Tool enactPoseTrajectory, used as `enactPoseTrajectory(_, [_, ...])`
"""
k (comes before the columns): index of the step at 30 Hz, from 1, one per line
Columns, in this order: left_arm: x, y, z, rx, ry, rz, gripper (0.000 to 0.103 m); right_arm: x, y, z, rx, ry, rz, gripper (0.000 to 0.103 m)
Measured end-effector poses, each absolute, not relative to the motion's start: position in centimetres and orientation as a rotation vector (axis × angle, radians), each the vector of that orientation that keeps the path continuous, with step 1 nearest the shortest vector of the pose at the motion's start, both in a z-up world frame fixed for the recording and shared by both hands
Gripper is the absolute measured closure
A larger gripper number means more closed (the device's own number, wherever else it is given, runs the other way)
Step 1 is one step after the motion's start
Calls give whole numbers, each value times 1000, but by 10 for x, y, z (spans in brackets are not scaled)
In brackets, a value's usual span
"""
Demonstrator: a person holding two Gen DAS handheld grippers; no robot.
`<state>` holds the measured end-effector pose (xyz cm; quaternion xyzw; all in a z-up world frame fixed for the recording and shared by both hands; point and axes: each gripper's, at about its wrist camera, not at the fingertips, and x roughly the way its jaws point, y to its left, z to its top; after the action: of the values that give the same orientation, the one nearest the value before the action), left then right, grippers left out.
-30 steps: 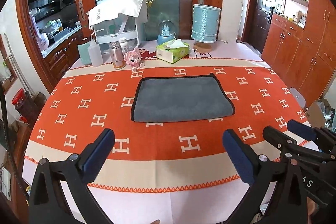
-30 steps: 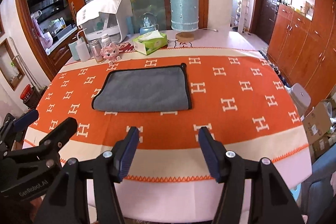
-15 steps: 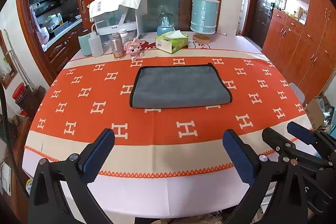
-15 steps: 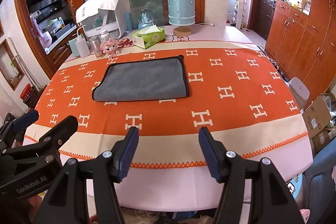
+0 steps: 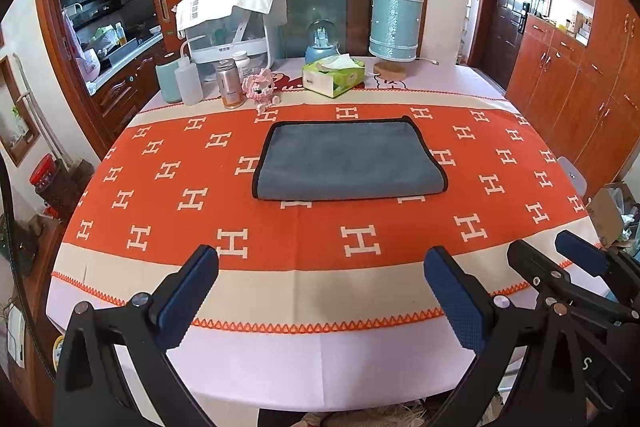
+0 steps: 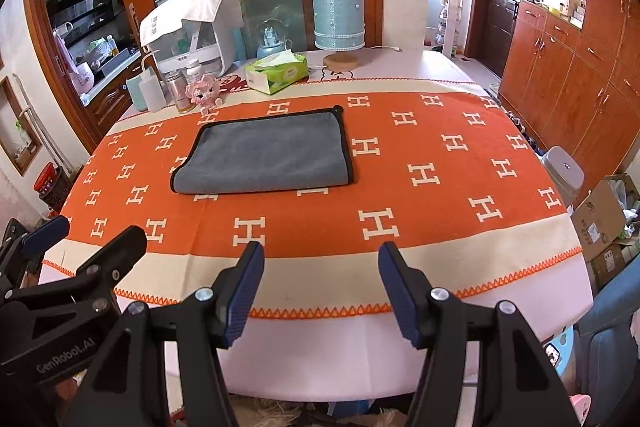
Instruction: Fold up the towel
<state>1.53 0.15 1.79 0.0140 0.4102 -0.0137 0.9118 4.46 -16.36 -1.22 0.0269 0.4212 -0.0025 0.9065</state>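
Observation:
A grey towel with black trim (image 5: pixel 348 161) lies folded flat in the middle of the orange patterned tablecloth (image 5: pixel 160 211); it also shows in the right wrist view (image 6: pixel 266 157). My left gripper (image 5: pixel 320 283) is open and empty, held off the table's near edge, well short of the towel. My right gripper (image 6: pixel 320 279) is open and empty, also back past the near edge. Each gripper shows in the other's view: the right gripper (image 5: pixel 560 259) at the lower right, the left gripper (image 6: pixel 84 239) at the lower left.
At the table's far side stand a green tissue box (image 5: pixel 334 78), a blue lamp (image 5: pixel 395 27), a snow globe (image 5: pixel 321 41), a pink toy (image 5: pixel 262 91), bottles (image 5: pixel 188 81) and a white appliance (image 5: pixel 232 27). Cabinets (image 5: pixel 568 75) line the right wall. A stool (image 6: pixel 562 169) and boxes (image 6: pixel 604 223) stand to the right.
Both grippers have drawn back from the table and away from the towel; the near table edge now shows in both views. The towel has not moved. Both stay open.

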Motion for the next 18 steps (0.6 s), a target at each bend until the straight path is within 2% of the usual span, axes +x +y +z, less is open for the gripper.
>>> enactPoseTrajectory(18, [14, 8, 15, 23, 860, -20, 1, 49, -162, -12, 49, 870, -12, 43])
